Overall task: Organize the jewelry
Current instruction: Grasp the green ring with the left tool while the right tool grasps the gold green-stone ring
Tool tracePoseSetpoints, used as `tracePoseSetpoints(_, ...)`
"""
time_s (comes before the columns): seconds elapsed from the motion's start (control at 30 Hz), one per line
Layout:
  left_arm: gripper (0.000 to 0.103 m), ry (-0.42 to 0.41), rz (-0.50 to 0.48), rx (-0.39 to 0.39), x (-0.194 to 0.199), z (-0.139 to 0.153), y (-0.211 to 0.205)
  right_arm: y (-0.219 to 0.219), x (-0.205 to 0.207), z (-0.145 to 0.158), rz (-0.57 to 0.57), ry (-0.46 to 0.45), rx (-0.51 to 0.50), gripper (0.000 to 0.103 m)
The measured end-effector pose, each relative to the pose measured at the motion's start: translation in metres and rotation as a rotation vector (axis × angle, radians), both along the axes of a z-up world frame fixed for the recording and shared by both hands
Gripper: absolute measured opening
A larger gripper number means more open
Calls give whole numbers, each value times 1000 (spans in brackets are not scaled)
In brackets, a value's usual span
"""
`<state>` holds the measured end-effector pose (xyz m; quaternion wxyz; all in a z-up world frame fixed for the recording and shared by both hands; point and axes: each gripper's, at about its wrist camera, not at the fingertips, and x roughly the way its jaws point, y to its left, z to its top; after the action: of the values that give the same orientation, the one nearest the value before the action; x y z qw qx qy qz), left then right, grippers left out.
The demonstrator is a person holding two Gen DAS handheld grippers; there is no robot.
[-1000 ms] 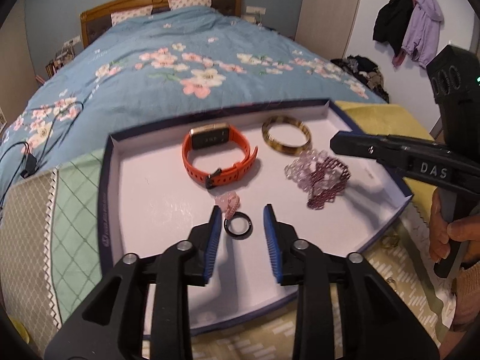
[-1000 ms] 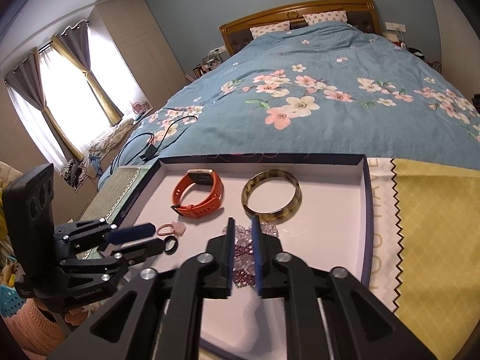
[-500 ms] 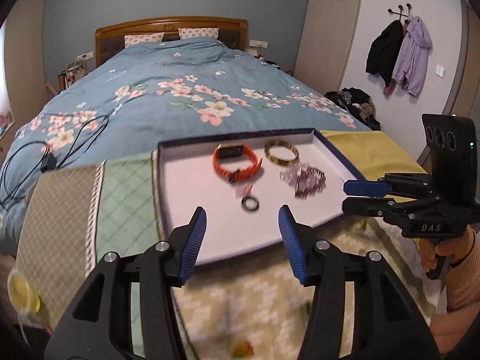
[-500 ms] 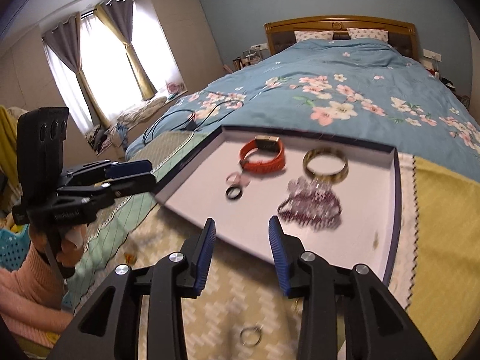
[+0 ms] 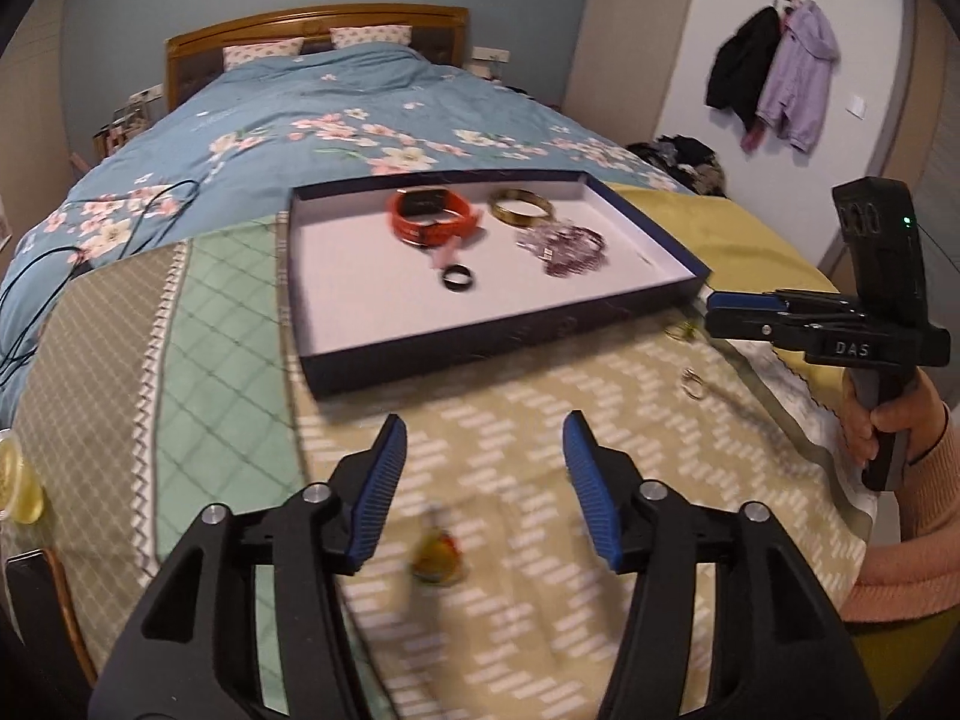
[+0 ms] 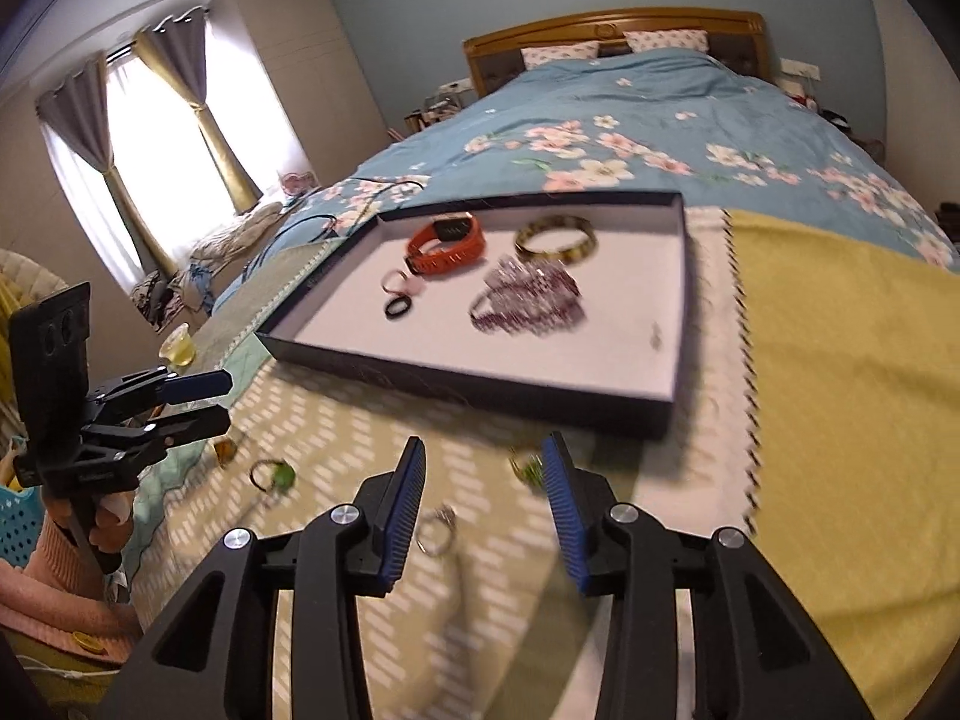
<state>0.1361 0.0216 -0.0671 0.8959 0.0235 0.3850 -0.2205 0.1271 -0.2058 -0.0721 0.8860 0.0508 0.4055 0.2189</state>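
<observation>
Nearest the left wrist camera, the left gripper (image 5: 480, 450) hangs over a patterned cloth (image 5: 540, 420), its blue-padded jaws apart and opening with nothing between them. A blurred yellow-and-red trinket (image 5: 437, 552) lies on the cloth just under them, its kind unclear. At 3 o'clock, the right gripper (image 5: 729, 307) is held by a hand (image 5: 894, 426) in a pink sleeve; its body reads "DAS".

From the right wrist camera, the right gripper (image 6: 483, 465) is also empty, jaws parted and opening. A silver ring (image 6: 437, 531) lies between and below the pads, untouched; a green-stoned ring (image 6: 528, 471) is partly hidden by the right pad, another green one (image 6: 273, 474) lies at 9 o'clock.

Farther on, toward 12 o'clock, the dark blue tray (image 6: 468, 387) holds an orange watch band (image 6: 447, 246), a tortoiseshell bangle (image 6: 557, 239), a blurred purple bead bracelet (image 6: 528, 297), a black ring (image 6: 397, 306) and a pink ring (image 6: 399, 283). Faint print on the tray's front wall cannot be read. Beyond lies a floral-quilted bed (image 6: 630, 138).
</observation>
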Motion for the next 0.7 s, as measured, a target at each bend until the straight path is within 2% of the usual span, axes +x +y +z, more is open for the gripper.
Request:
tracePoseSetpoints(0.23, 55, 16, -80, 26, -6, -8, -32, -6, 1, -13, -45, 24, -50, 38)
tracePoseSetpoints(0.43, 53, 45, -93, 42, -2, -14, -43, 3, 11, -14, -37, 26, -94, 38)
tracePoseSetpoints(0.5, 50, 60, -94, 48, 0, -17, -45, 5, 15, -16, -35, 39, -101, 30)
tracePoseSetpoints(0.57, 43, 78, -97, 53, 2, -21, -46, 5, 18, -17, -34, 48, -101, 27)
tracePoseSetpoints(0.63, 37, 100, -97, 61, 4, -26, -48, 5, 19, -18, -38, 47, -104, 19)
tracePoseSetpoints(0.7, 37, 103, -94, 64, 5, -29, -50, 6, 21, -19, -34, 53, -107, 14)
